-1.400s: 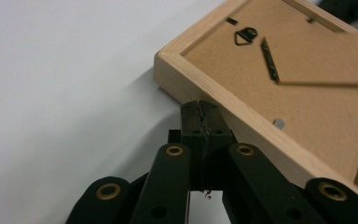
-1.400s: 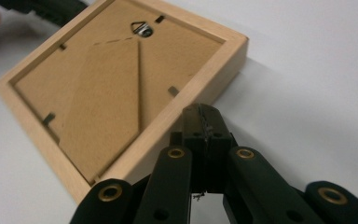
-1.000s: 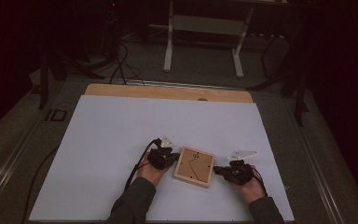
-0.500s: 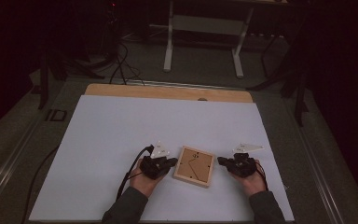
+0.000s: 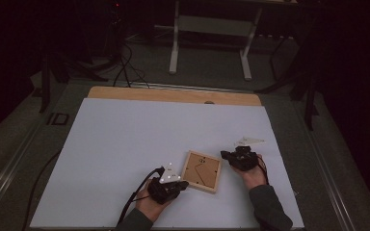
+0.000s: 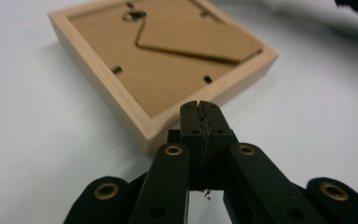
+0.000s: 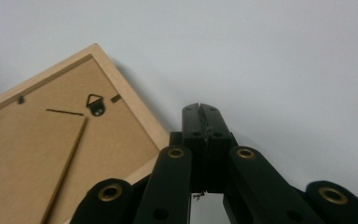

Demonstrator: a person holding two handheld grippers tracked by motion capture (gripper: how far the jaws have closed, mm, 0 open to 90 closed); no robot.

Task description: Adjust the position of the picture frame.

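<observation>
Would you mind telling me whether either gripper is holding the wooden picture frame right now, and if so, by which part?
Nothing is held. The left gripper and the right gripper both have their jaws shut on nothing, beside the picture frame, which lies face down on the table.

The frame (image 6: 121, 100) is pale, smooth wood with a matt brown board back (image 6: 168, 60). The table (image 5: 125, 139) looks matt white; the jaws are matt black plastic.
</observation>
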